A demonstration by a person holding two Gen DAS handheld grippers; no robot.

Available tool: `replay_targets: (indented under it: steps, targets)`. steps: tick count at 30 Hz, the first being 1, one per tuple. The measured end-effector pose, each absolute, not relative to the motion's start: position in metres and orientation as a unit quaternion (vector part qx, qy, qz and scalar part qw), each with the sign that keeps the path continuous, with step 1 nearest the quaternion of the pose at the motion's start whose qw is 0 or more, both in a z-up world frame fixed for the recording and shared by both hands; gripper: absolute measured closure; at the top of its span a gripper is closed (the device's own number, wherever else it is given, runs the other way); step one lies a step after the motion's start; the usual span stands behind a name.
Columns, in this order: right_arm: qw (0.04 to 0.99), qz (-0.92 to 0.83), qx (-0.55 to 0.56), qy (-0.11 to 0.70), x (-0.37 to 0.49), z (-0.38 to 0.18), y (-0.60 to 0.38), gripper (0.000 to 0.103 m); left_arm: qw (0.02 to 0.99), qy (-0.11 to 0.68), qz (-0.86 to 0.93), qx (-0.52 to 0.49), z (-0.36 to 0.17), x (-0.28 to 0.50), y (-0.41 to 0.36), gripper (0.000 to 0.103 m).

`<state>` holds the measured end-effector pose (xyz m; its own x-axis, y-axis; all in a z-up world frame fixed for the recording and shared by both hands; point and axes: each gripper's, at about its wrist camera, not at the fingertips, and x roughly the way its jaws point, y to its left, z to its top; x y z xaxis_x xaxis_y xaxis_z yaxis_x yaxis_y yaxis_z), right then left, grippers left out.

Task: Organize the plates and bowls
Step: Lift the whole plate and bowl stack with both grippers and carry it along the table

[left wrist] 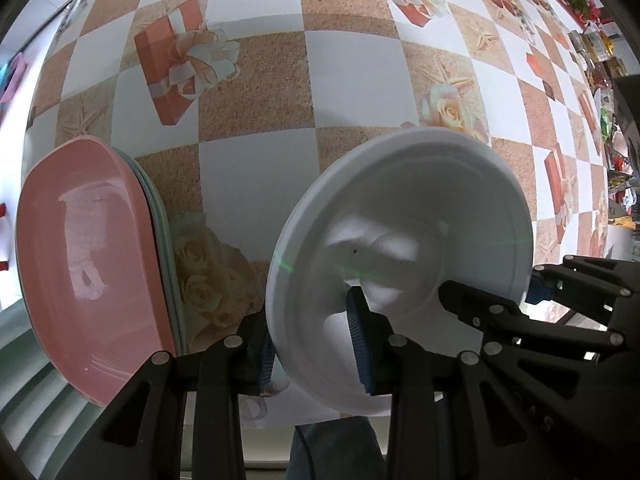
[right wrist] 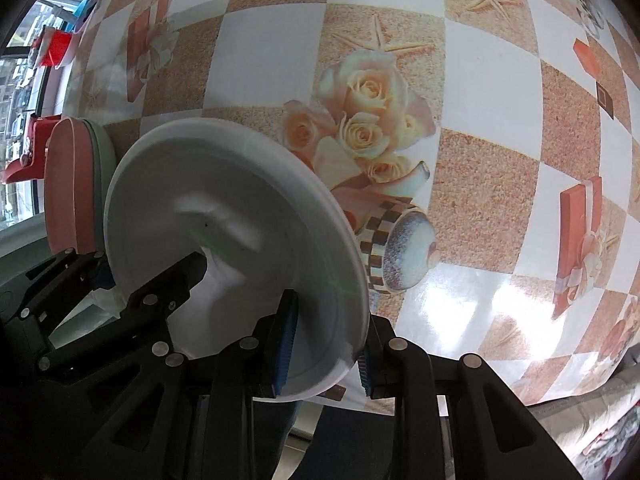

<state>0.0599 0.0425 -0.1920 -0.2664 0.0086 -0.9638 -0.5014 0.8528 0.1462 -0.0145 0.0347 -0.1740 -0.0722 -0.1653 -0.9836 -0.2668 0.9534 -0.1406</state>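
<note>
A white plate [left wrist: 404, 240] is held tilted above the table, with both grippers on its rim. My left gripper [left wrist: 316, 352] is shut on its near-left rim. My right gripper [right wrist: 326, 344] is shut on the plate [right wrist: 240, 220] at its near-right rim; its black fingers also show in the left wrist view [left wrist: 520, 320]. A pink plate [left wrist: 88, 264] lies on top of a stack with pale green plates [left wrist: 160, 216] under it, at the left. The stack also shows in the right wrist view [right wrist: 68, 184].
The table [left wrist: 256, 184] has a checkered cloth with roses, gift boxes and starfish. Mixed clutter [left wrist: 600, 52] lines the far right edge. Red items [right wrist: 36, 148] sit past the left table edge. A person's leg shows below the table's front edge.
</note>
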Motion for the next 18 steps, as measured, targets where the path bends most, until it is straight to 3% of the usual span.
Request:
replay_targets:
  steps: [18]
  targets:
    - [0.584, 0.214, -0.141, 0.771, 0.058, -0.199, 0.016, 0.073, 0.675, 0.724, 0.024, -0.140, -0.161, 0.011, 0.038, 0.068]
